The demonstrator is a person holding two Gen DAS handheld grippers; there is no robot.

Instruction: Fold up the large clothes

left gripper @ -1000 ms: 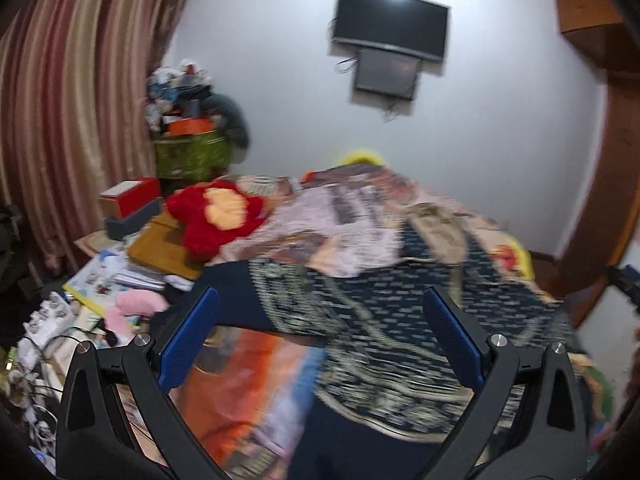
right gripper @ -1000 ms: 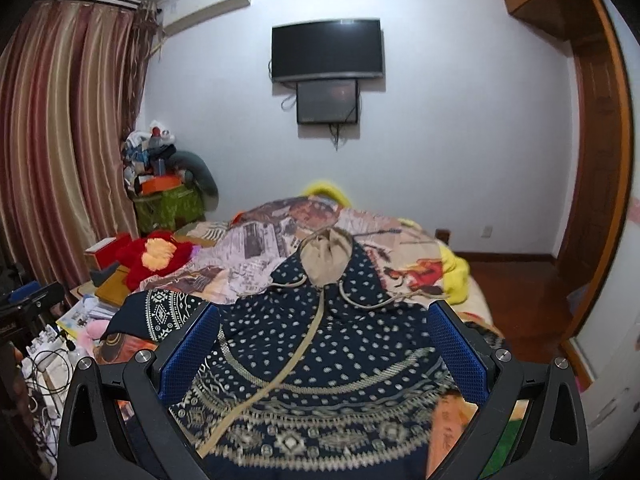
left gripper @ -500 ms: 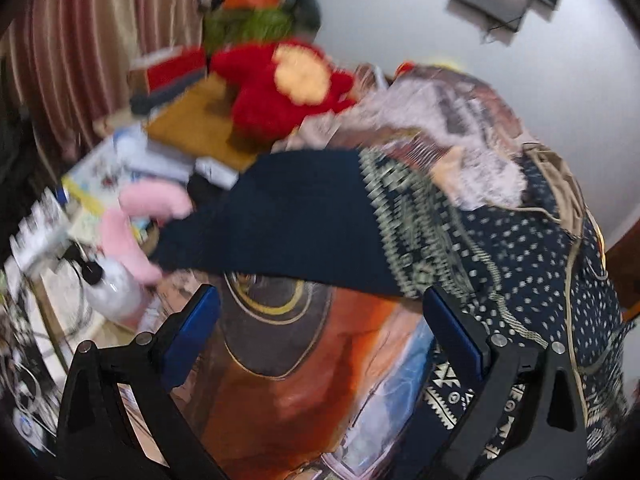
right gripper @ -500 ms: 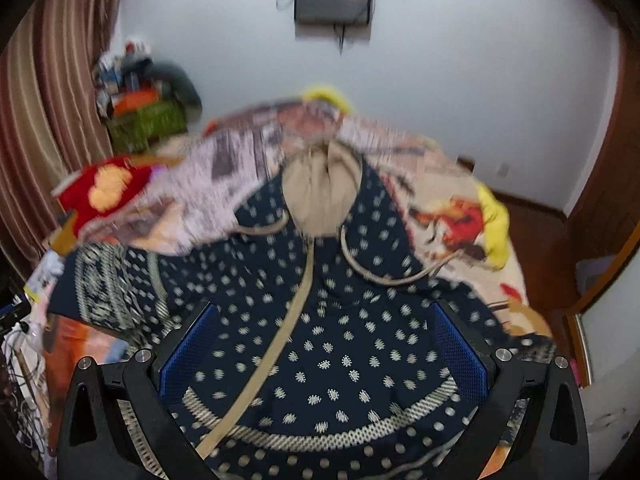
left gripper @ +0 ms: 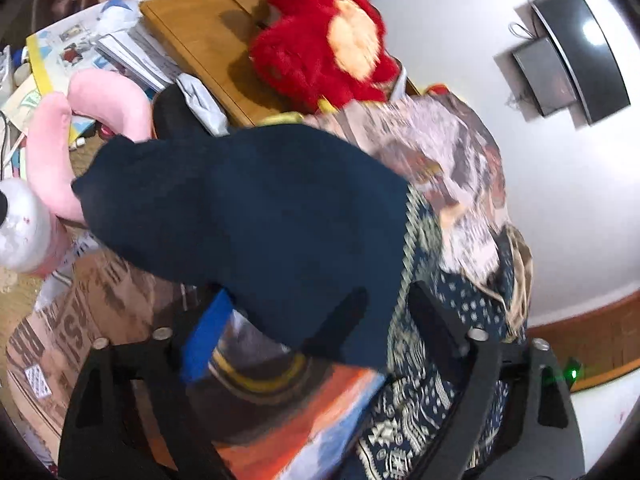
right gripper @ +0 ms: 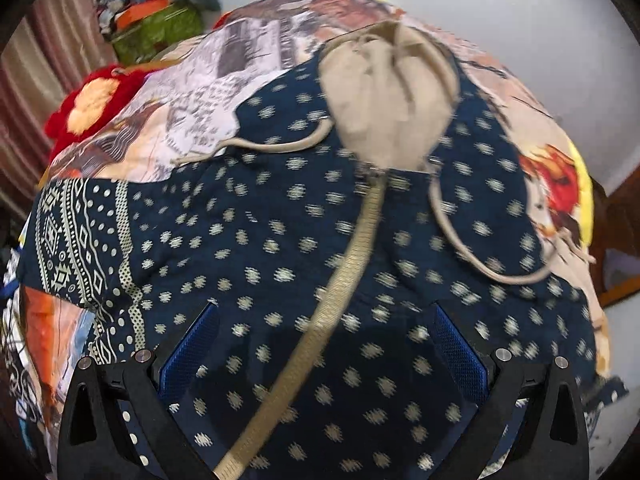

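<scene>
Left wrist view: the left gripper has just been closing a bit, but its jaws are not pressed on anything yet. The plain dark blue sleeve of the big hooded top lies between them and runs out toward ten o'clock. Past it, at twelve o'clock, sits a fluffy red soft toy on a brown wooden board. A pink plush cushion is at ten o'clock.

In the right wrist view, the right gripper is wide, with nothing squeezed. It hovers low over the big dark blue hooded top with pale dots, which lies spread flat on the picture-print bed cover. The tan zip strip runs between the jaws up to the tan hood lining at twelve o'clock.

The top looks soft, floppy and light, so it will sag and bunch. I think the best places to pinch are the sleeve end and a side edge.
</scene>
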